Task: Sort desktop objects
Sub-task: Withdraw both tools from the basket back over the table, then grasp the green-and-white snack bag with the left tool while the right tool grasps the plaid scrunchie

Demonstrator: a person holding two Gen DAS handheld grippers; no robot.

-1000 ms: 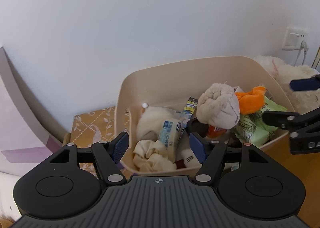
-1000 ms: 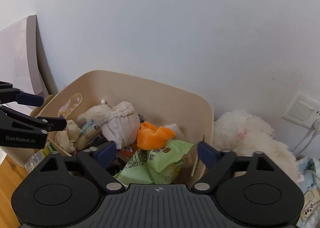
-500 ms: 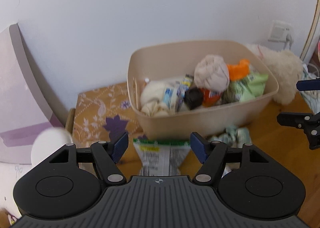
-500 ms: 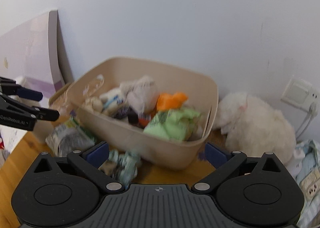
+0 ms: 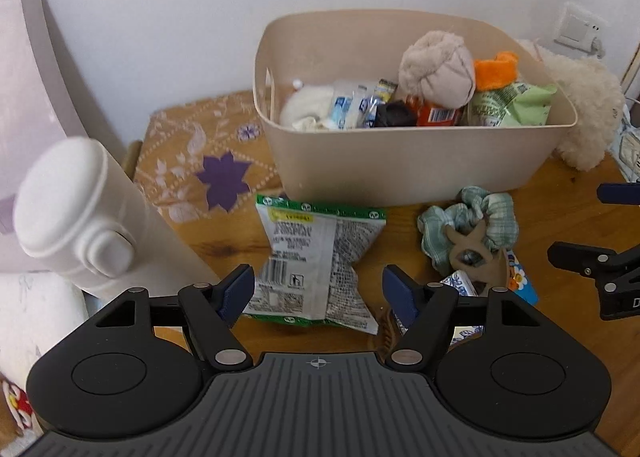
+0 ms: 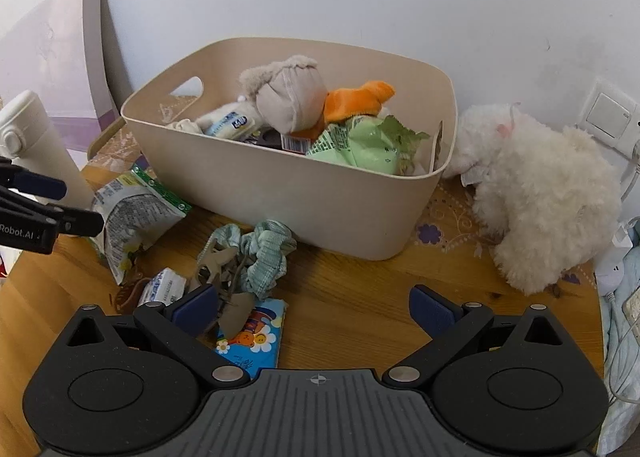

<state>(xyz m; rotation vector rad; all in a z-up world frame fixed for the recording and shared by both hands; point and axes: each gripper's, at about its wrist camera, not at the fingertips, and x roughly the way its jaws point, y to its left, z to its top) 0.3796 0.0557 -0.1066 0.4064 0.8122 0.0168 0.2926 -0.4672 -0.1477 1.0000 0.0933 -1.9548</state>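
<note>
both grippers, left (image 5: 318, 291) and right (image 6: 314, 307), hang released above the crinkled green-edged snack packet (image 5: 316, 257), awaiting transfer to the beige plastic bin (image 5: 400, 165).

Probably "Robot.AI" on left gripper (image 6: 78, 205)

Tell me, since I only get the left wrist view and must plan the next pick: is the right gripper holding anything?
Observer: No. The right gripper is open, and there is nothing between its fingers.
Operator: What is the blue sliver beside the scrunchie?
Observer: A flat pack printed with a cartoon bear. It lies on the table, and a brown clip partly covers it.
Operator: Does the bin have anything to grip?
Observer: Yes, there is a handle cutout in its left end wall.
</note>
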